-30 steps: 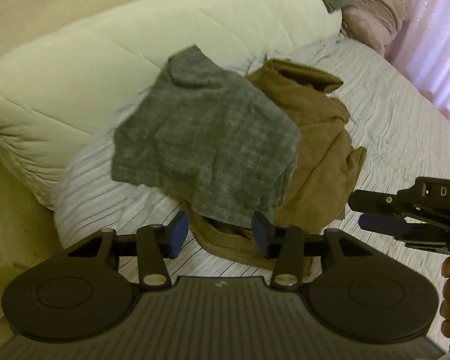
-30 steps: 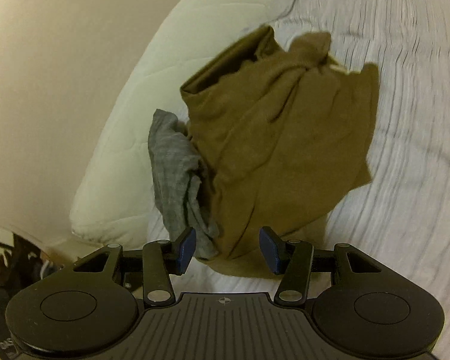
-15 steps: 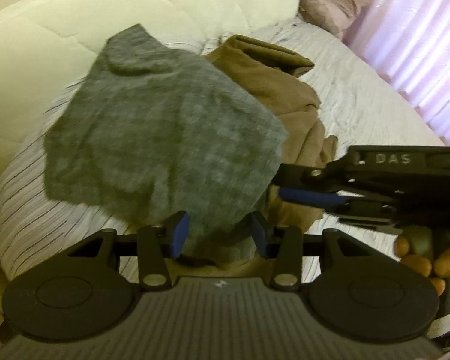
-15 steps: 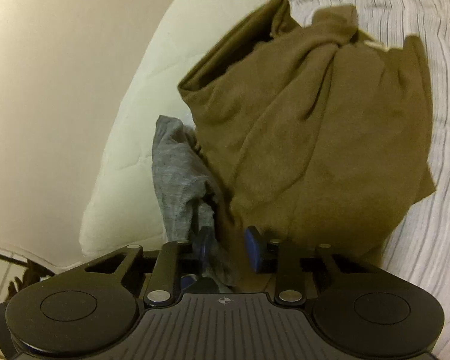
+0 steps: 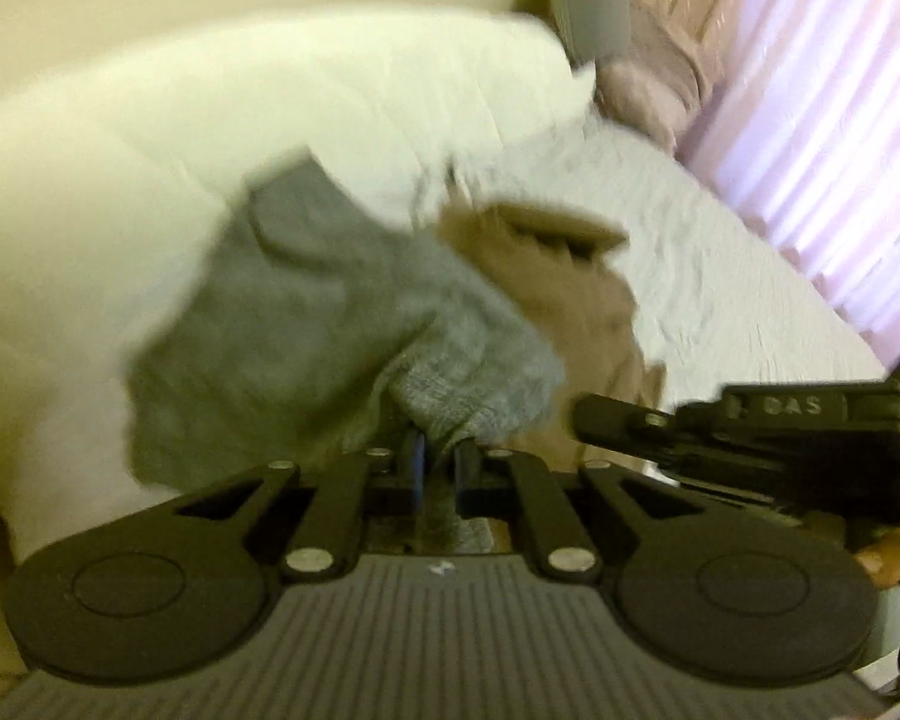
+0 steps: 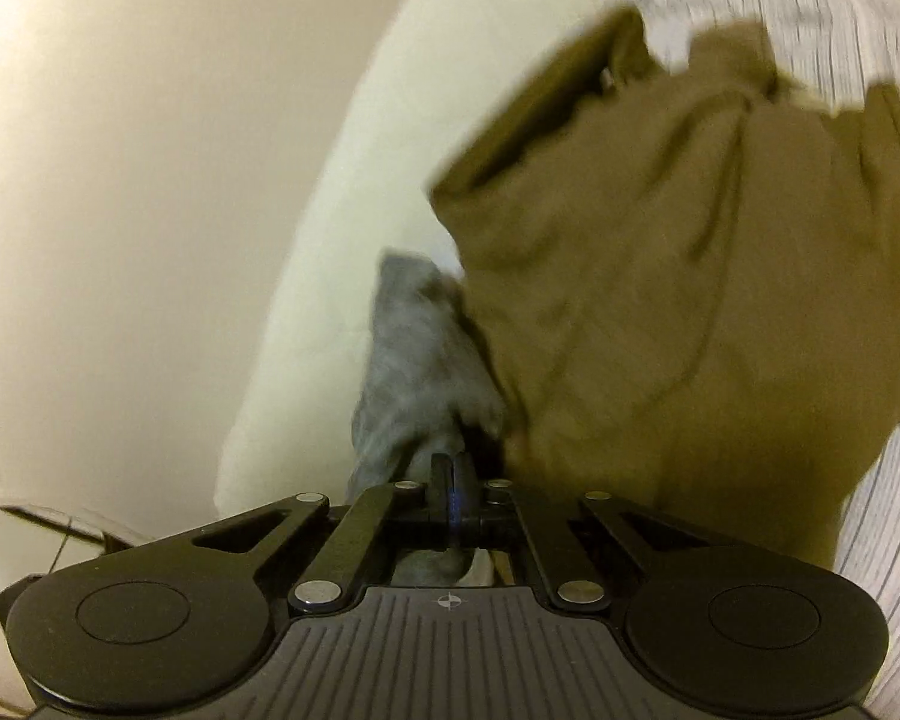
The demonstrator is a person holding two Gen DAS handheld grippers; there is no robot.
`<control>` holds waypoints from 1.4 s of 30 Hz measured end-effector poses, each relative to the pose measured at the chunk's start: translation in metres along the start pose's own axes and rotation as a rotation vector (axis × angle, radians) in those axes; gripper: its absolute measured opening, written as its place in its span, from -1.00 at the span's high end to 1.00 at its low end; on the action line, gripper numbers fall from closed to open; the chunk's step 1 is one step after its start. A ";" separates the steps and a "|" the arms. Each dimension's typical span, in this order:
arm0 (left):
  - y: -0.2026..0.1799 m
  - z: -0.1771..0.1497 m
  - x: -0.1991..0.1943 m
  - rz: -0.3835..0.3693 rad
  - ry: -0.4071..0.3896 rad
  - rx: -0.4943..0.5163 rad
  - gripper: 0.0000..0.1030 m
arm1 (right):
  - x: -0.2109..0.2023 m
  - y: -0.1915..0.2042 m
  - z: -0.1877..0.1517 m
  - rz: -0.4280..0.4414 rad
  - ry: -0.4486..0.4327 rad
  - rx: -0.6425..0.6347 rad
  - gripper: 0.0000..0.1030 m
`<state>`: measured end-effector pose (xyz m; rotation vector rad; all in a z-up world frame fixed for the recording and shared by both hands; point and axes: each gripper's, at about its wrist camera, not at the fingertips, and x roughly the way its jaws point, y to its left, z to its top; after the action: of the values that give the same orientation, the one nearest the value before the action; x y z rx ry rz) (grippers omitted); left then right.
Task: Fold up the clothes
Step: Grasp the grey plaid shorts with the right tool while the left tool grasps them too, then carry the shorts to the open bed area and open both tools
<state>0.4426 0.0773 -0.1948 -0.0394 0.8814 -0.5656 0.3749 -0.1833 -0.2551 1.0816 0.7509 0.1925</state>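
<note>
A grey knit garment (image 5: 330,324) lies bunched on the bed, partly over a brown garment (image 5: 570,282). My left gripper (image 5: 438,456) is closing its jaws, and its pads press a fold of the grey garment's near edge. My right gripper (image 5: 582,414) reaches in from the right at the grey garment's right corner, held by a hand (image 5: 894,552). In the right wrist view the right gripper (image 6: 453,468) is shut, with an edge of the grey garment (image 6: 414,348) pinched between its pads. The brown garment (image 6: 690,300) is heaped just to the right of it.
A thick cream duvet (image 5: 210,150) is piled along the wall behind the clothes. The striped bed sheet (image 5: 720,300) spreads to the right toward pink curtains (image 5: 840,120). A pink pillow (image 5: 648,72) and a grey pillow (image 5: 588,0) sit at the far end.
Both grippers have gone from open to shut on the grey garment's near edge. Its fabric has bunched and lifted from lying flat, and the views are blurred with motion.
</note>
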 end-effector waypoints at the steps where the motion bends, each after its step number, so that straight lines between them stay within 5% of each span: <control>1: 0.001 0.007 -0.013 0.005 -0.036 -0.005 0.90 | -0.009 0.006 0.002 0.016 -0.034 -0.005 1.00; 8: -0.042 0.038 -0.097 -0.033 -0.219 0.099 0.91 | -0.079 0.052 0.004 0.137 -0.129 -0.079 1.00; 13: -0.095 0.038 -0.150 -0.171 -0.281 0.177 0.91 | -0.127 0.060 -0.026 0.165 -0.149 -0.037 1.00; 22: -0.242 -0.016 -0.206 -0.562 -0.238 0.327 0.91 | -0.285 0.018 -0.076 -0.100 -0.442 0.016 0.98; 30: -0.421 -0.105 -0.226 -0.941 -0.103 0.331 0.89 | -0.518 -0.026 -0.168 -0.393 -0.827 0.116 0.94; 31: -0.441 -0.118 -0.223 -0.931 -0.067 0.325 0.86 | -0.549 -0.031 -0.183 -0.438 -0.881 0.126 0.68; 32: -0.462 -0.132 -0.219 -0.911 -0.026 0.322 0.82 | -0.573 -0.034 -0.199 -0.478 -0.915 0.131 -0.12; 33: -0.483 -0.148 -0.210 -0.858 0.026 0.356 0.80 | -0.596 -0.038 -0.215 -0.516 -0.944 0.136 -0.53; 34: -0.503 -0.168 -0.202 -0.774 0.081 0.406 0.81 | -0.618 -0.041 -0.231 -0.555 -0.974 0.141 -0.69; 37: -0.532 -0.231 -0.182 -0.624 0.209 0.529 0.80 | -0.674 -0.052 -0.276 -0.674 -1.020 0.167 -0.69; 42: -0.522 -0.315 -0.150 -0.468 0.404 0.633 0.80 | -0.692 -0.088 -0.339 -0.779 -0.862 0.334 -0.69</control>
<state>-0.1009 -0.2347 -0.1549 0.4688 1.0530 -1.3036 -0.3725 -0.3176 -0.0989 0.9757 0.3635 -1.0360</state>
